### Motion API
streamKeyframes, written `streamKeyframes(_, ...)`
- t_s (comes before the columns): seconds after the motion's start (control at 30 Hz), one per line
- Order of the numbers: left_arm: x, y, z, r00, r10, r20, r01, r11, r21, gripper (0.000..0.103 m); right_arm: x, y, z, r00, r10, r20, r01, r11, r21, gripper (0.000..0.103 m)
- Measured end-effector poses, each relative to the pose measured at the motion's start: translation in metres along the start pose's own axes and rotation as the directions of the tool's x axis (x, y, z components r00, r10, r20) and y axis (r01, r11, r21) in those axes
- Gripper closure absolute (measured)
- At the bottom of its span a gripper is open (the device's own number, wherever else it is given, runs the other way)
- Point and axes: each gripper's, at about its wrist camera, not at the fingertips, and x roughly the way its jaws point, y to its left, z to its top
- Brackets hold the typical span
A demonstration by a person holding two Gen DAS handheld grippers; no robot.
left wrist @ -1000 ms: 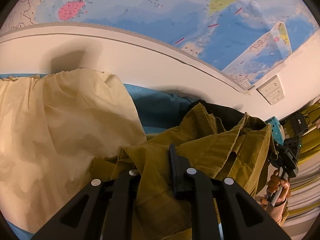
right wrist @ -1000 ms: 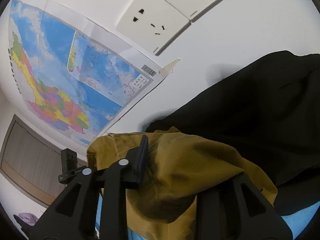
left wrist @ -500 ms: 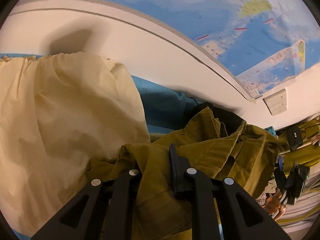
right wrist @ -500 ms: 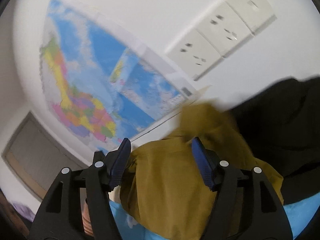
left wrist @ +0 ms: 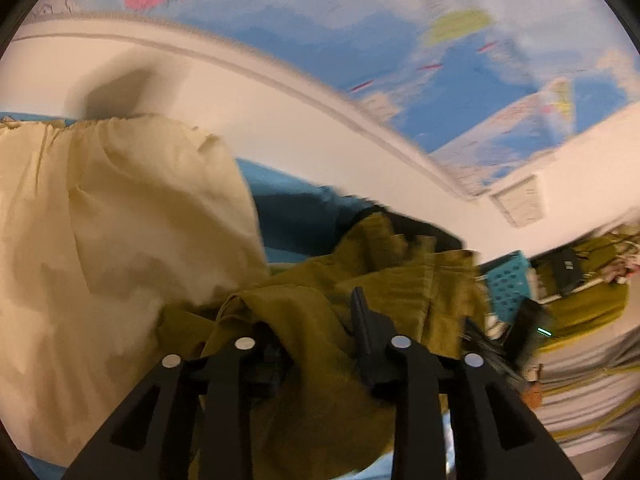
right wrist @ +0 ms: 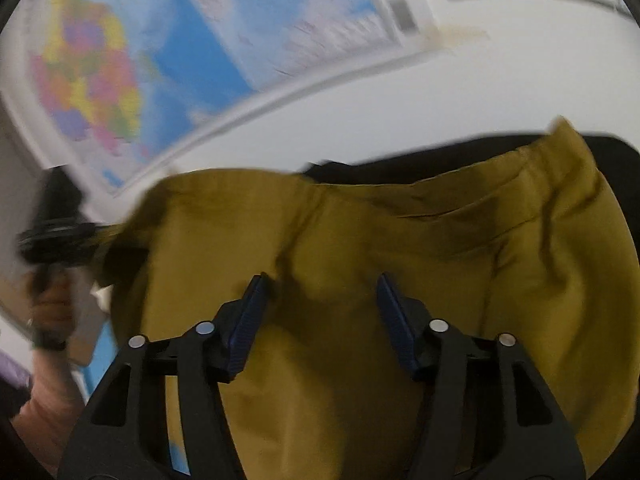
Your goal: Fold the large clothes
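An olive-mustard garment (left wrist: 400, 280) lies bunched in front of my left gripper (left wrist: 316, 320), which is shut on a fold of it; only the right finger shows, the cloth covers the other. In the right wrist view the same garment (right wrist: 420, 240) spreads wide with its waistband toward the wall. My right gripper (right wrist: 322, 304) is open, its blue-padded fingers (right wrist: 248, 320) apart just above the cloth, holding nothing. The left gripper and the hand holding it show at the left of the right wrist view (right wrist: 52, 240).
A cream garment (left wrist: 100, 240) is heaped at the left on the blue surface (left wrist: 288, 208). A black garment (right wrist: 608, 148) lies behind the olive one against the white wall. A map (left wrist: 400, 40) and wall sockets (left wrist: 520, 200) hang above. A teal basket (left wrist: 508, 284) stands at the right.
My right gripper has opened and let go of the olive garment, then swung so the cloth now spreads below its fingers. My left gripper keeps its hold and has shifted a little.
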Motion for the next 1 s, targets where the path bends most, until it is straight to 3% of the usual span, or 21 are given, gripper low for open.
streamKeyframes(0.03,-0.009,-0.003,-0.003,0.999,-0.018,0.028,0.018,1.000,0.013,0.070,0.007,-0.004,0.001,1.000,-0.004,-0.012,0.004,1.000,0.013,0.048)
streamKeyframes(0.13,-0.031,-0.015,-0.016,0.990,-0.105,0.098,0.098,0.992,0.076,0.050,0.012,-0.006,0.004,1.000,-0.018,-0.015,0.019,1.000,0.022,0.048)
streamKeyframes(0.27,-0.058,-0.039,-0.036,0.966,-0.114,0.230,0.064,0.974,0.216,0.039,0.017,-0.004,0.007,0.999,-0.031,-0.019,0.032,0.999,0.024,0.047)
streamKeyframes(0.33,-0.056,-0.051,-0.045,0.967,-0.116,0.225,0.052,0.961,0.271,0.039,0.017,-0.002,0.008,0.999,-0.036,-0.014,0.037,0.999,0.024,0.047)
streamKeyframes(0.47,-0.015,-0.072,-0.058,0.989,0.012,0.146,-0.069,0.917,0.394,0.039,0.002,0.005,0.008,0.999,0.007,0.043,-0.009,0.999,0.035,0.045)
streamKeyframes(0.6,0.030,-0.063,-0.048,0.988,0.128,0.081,-0.149,0.919,0.366,0.039,-0.006,0.028,0.005,0.998,0.055,0.044,-0.052,0.997,-0.056,0.042)
streamKeyframes(0.7,0.056,-0.043,-0.031,0.979,0.192,0.064,-0.202,0.935,0.293,0.039,0.007,0.033,0.003,1.000,0.012,0.008,-0.012,0.996,-0.092,0.036)
streamKeyframes(0.77,0.069,-0.029,-0.021,0.980,0.198,0.026,-0.199,0.951,0.236,0.041,0.020,0.019,0.002,1.000,0.009,-0.028,-0.010,0.999,-0.035,0.036)
streamKeyframes(0.87,0.068,-0.021,-0.020,0.982,0.189,0.020,-0.189,0.960,0.207,0.042,0.013,0.004,0.002,0.999,0.042,-0.006,-0.042,0.999,0.032,0.038)
streamKeyframes(0.97,0.036,-0.023,-0.034,0.987,0.133,0.088,-0.150,0.959,0.239,0.037,-0.032,-0.005,-0.009,0.992,0.111,0.067,-0.113,0.993,0.030,0.034)
streamKeyframes(1.0,0.018,-0.023,-0.046,0.987,0.107,0.123,-0.136,0.955,0.265,0.035,-0.046,-0.006,-0.013,0.989,0.116,0.094,-0.118,0.993,0.020,0.028)
